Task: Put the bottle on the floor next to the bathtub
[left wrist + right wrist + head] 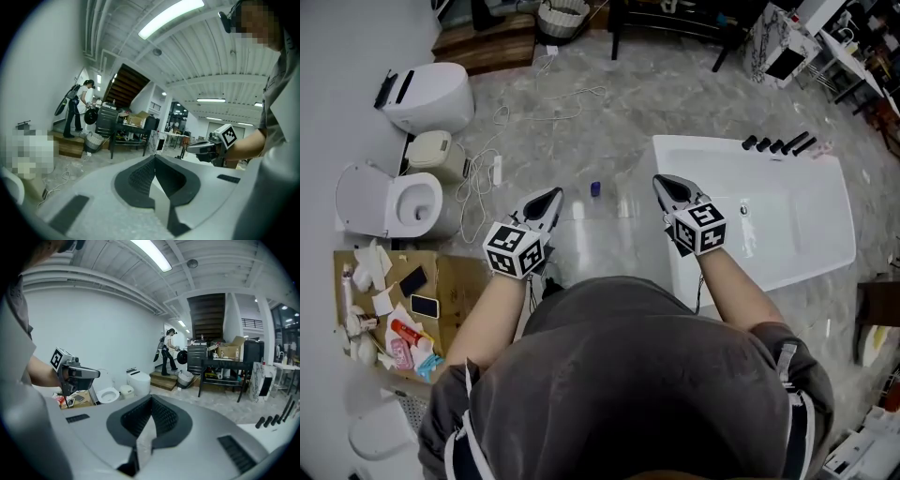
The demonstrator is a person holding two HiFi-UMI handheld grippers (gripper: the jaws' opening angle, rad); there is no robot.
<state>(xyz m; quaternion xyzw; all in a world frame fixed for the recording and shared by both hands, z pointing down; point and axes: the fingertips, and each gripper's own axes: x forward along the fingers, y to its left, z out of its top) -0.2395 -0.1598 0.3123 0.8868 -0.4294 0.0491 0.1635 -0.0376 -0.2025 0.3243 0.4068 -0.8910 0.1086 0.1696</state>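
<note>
1. The left gripper (551, 196) is clenched, its jaws pressed together with nothing between them.
2. The right gripper (660, 181) is clenched too and is also empty.
3. The person holds both grippers out in front at about the same height, well above the floor (619, 103).
4. The bottle (595, 189), small and blue, stands on the floor. In the head view it shows between the two gripper tips, near the left end of the bathtub (787, 220) and apart from it.
5. A row of dark fittings (778, 144) sits on the bathtub's far rim.
6. To the left, against the wall, are a toilet with its lid up (408, 204), a small beige bin (431, 150) and a second white toilet (427, 97).
7. Loose white cables (483, 173) trail over the floor between the toilets and the bottle.
8. A cardboard sheet (455, 281) beside the person carries phones, tissues and tubes.
9. Farther off are a basket (562, 14) and a black table (220, 366); another person (167, 351) stands by the steps.
</note>
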